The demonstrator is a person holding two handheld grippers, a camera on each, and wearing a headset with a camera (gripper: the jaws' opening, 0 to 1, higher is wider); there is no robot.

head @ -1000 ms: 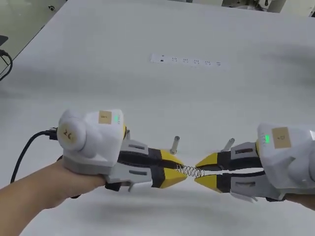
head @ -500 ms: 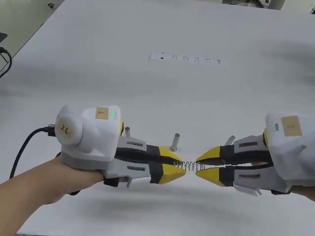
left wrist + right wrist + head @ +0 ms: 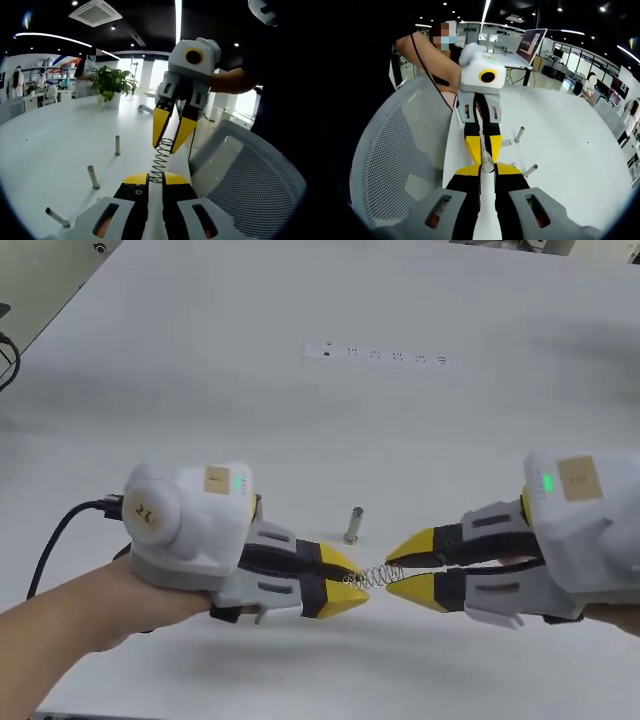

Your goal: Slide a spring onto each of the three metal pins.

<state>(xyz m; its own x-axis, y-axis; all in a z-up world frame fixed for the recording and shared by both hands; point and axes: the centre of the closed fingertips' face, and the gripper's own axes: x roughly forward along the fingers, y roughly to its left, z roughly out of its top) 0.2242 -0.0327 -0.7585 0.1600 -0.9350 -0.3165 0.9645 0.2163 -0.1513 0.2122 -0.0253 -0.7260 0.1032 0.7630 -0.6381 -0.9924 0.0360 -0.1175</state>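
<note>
White workbench (image 3: 200,360), head view. Both grippers meet above its near edge, tip to tip.

Left gripper (image 3: 350,585): your jaws are closed on one end of the spring, which runs straight out from between the yellow tips.

Right gripper (image 3: 392,572): your jaws stand parted, one tip on either side of the spring's other end, and no firm pinch is evident.

Three metal pins, left gripper view: far pin (image 3: 117,145), middle pin (image 3: 93,177) and near pin (image 3: 55,217) stand on the bench in a row, well apart, and all are bare.

Spring (image 3: 374,578): it is held in the air between the two grippers, apart from the bench and from every pin. A spare spring (image 3: 506,143) lies on the bench near a pin.

Handling, by judgement: the thin wire coil is light, soft along its axis and easily bent sideways. It may squirt out of a hard pinch. Grip it gently across the coils near one end and leave the other mouth free to meet the pin top.
</note>
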